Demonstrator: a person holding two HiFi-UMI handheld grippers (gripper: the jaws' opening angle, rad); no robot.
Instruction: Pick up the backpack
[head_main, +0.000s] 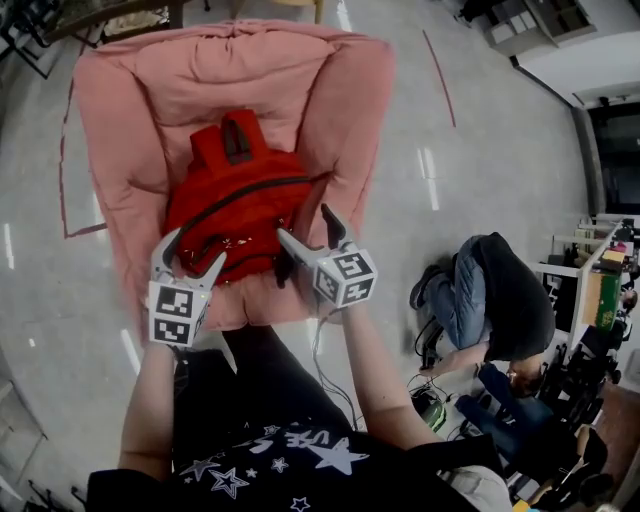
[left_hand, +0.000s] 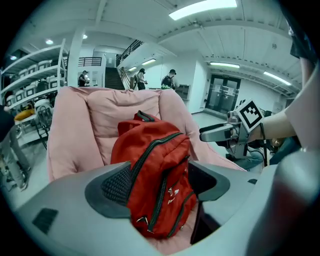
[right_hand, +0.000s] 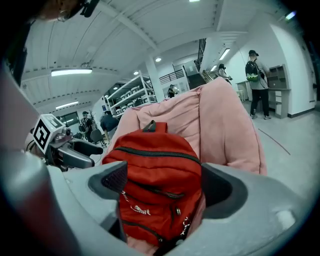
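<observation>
A red backpack (head_main: 235, 205) with dark zips and a top handle leans upright on a pink beanbag chair (head_main: 140, 110). My left gripper (head_main: 196, 250) is open at the bag's lower left, its fingers on either side of that corner. Open as well, my right gripper (head_main: 305, 225) sits at the bag's lower right. In the left gripper view the backpack (left_hand: 155, 165) shows between the wide jaws of the left gripper (left_hand: 157, 182), no pad pressing on it. In the right gripper view the backpack (right_hand: 160, 175) fills the gap of the right gripper (right_hand: 165, 182), untouched.
A person (head_main: 490, 300) crouches on the floor to the right, beside cluttered desks and gear (head_main: 590, 300). Storage shelves (left_hand: 30, 85) stand behind the chair, with people standing (right_hand: 255, 80) far off. Grey floor surrounds the beanbag.
</observation>
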